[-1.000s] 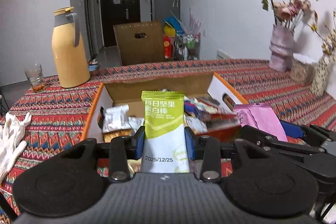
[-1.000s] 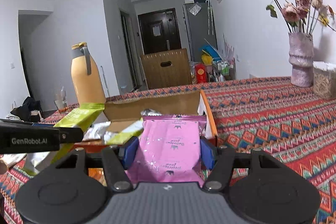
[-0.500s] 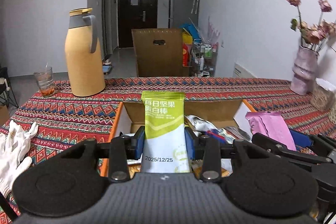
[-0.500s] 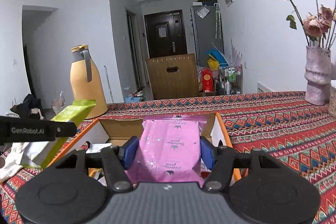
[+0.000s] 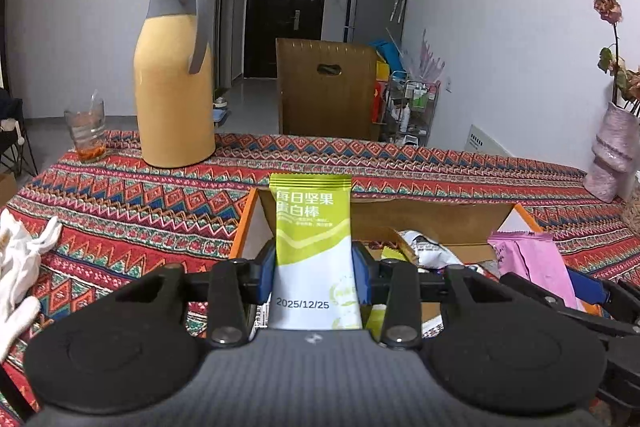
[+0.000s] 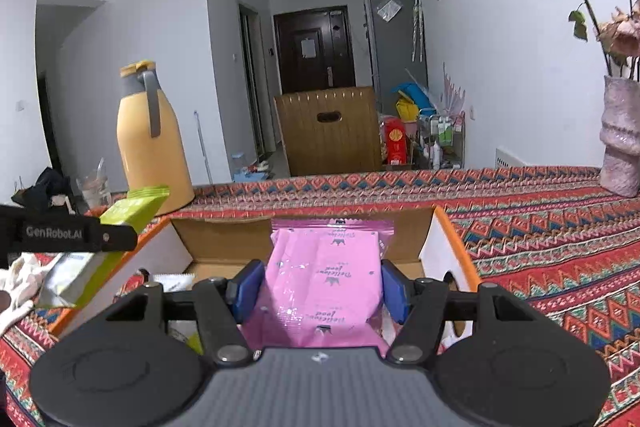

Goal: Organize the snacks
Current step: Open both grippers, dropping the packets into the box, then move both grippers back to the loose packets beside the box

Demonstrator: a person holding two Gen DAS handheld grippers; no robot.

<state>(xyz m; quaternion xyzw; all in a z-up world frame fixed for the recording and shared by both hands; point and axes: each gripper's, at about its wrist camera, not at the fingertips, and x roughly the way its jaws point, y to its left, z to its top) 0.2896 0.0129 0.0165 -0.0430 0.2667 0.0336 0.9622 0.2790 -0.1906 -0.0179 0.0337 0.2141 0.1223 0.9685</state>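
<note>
Here we see the left gripper (image 5: 315,271) clamped on a green-and-white packet (image 5: 313,239) stamped "2025/12/25", over the open cardboard box (image 6: 444,247); the right gripper (image 6: 318,287), beside an arm marked "GenRobot.AI", grips a pink packet (image 6: 324,279) reading "Delicious food".

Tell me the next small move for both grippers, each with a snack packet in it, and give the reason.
Probably carry both packets clear of the cardboard box before setting them down. The left gripper is shut on the green packet and the right gripper on the pink packet; both hang over the open box, which holds more snacks, so letting go here would drop them back in.
</note>
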